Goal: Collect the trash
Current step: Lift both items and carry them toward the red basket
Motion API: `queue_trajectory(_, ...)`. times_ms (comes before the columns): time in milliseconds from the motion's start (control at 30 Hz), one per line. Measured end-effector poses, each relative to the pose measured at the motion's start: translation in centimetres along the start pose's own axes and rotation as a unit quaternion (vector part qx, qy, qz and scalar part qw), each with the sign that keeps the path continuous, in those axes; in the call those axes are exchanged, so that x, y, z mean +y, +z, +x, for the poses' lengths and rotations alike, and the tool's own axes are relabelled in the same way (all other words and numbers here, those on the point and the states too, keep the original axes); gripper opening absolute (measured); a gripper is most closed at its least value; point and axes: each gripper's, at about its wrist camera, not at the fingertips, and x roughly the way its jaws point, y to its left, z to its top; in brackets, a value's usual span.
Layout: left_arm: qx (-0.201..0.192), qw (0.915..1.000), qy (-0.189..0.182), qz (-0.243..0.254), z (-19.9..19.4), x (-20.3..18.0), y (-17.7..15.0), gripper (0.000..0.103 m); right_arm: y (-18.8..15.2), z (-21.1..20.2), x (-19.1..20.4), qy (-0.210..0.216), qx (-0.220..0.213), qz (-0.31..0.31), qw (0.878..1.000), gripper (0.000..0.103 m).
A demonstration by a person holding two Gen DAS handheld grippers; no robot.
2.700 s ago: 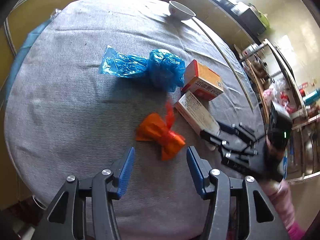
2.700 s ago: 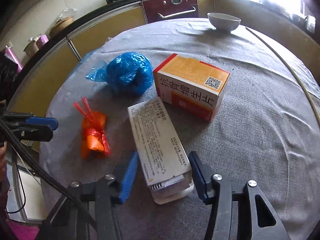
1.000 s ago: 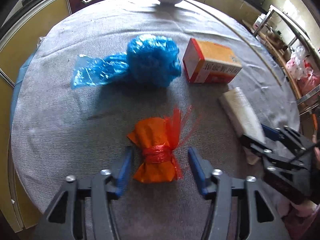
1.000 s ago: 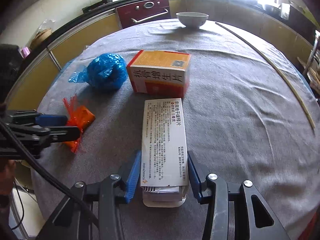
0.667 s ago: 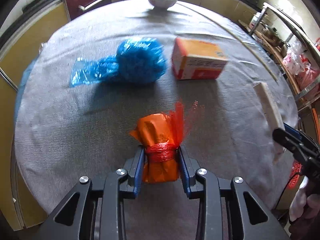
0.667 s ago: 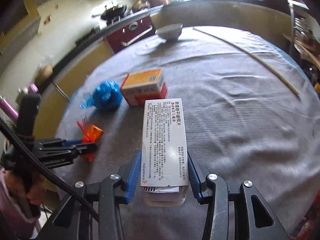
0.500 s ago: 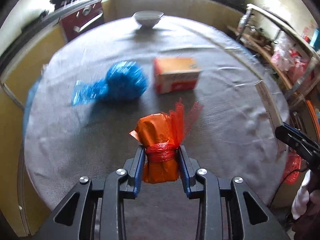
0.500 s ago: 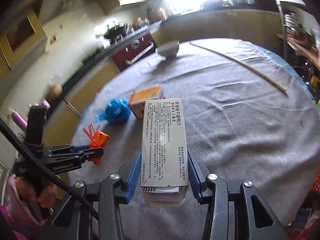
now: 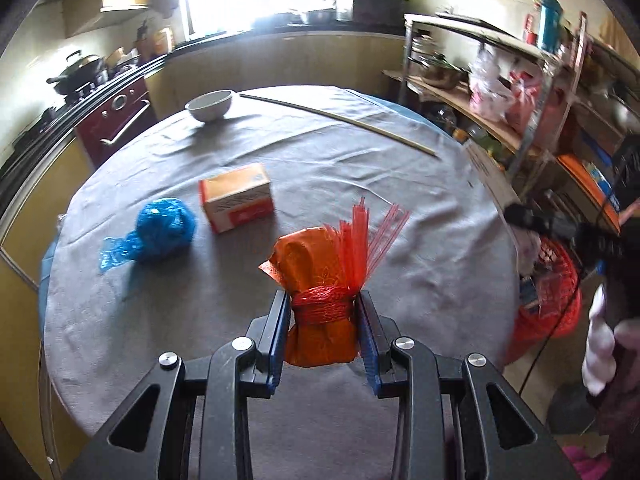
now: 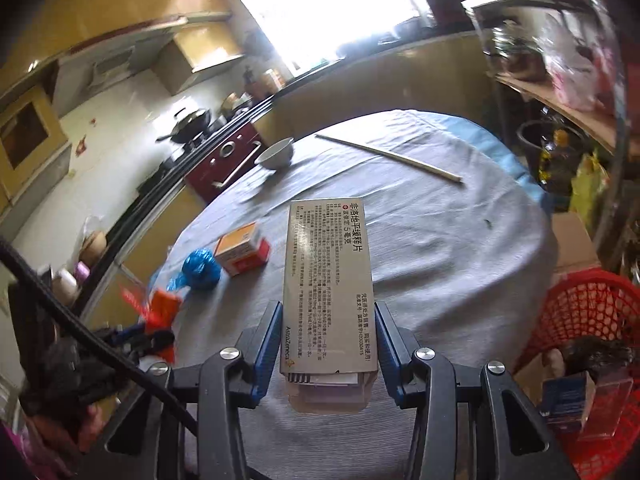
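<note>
While left view hides it, basket [image 10: 592,312] holds trash.

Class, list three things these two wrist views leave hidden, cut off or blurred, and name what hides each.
1. Left wrist view: the underside of the orange bundle, hidden by the left gripper.
2. Right wrist view: the red basket is cut off by the picture's edge; its contents are only partly visible.
3. Right wrist view: the left gripper, blurred and crossed by a black cable.

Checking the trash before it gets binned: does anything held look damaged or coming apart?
The white box in the right claw has its near end open, with its contents poking out. The orange bundle in the left claw looks tied and intact.
</note>
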Motion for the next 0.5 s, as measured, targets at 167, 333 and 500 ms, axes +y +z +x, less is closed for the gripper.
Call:
queue_trajectory(167, 0.002, 0.9999, 0.007, 0.014, 0.1, -1.1, 0.4, 0.034, 0.1, -1.2, -2.2, -0.002, -0.013, 0.027, 1.000, 0.047)
queue_trajectory(333, -0.002, 0.9996, 0.013, 0.025, -0.1, -2.2, 1.1, 0.034, 0.9, -4.1, -4.9, -0.019, -0.053, 0.045, 0.997, 0.047)
queue_trajectory(500, -0.006, 0.9990, 0.013, 0.042, -0.1, -3.6, 2.0, 0.034, 1.4, -7.7, -8.6, -0.040, -0.095, 0.078, 0.992, 0.047)
